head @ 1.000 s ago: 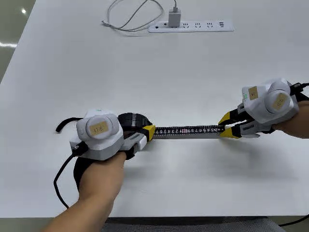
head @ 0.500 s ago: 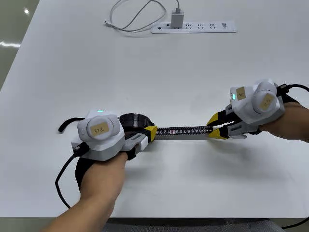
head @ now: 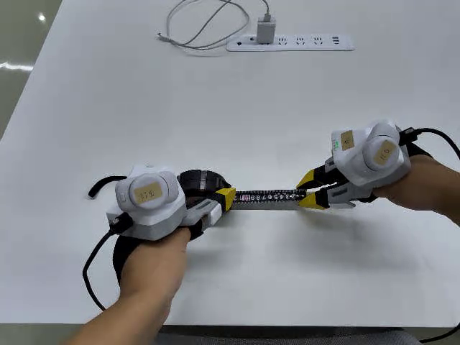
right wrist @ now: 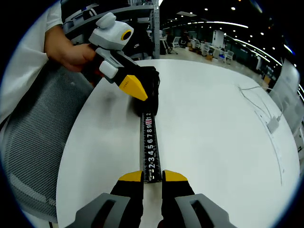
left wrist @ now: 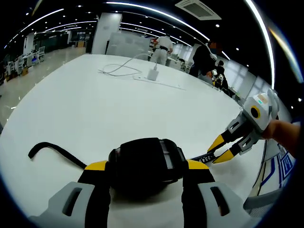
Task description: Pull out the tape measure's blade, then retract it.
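Numerals 2 to 9 on the tape measure's blade (right wrist: 150, 147).

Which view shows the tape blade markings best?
Right gripper view: the blade runs straight up from the jaws, digits legible. Head view shows it small; left gripper view shows a short bit past the case.

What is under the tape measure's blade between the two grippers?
The white table lies beneath the blade. The blade's tip is hidden between the closed jaws of the right gripper.

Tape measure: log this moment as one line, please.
left gripper shut on tape measure case | right gripper shut on blade end | blade partly out, straight between them
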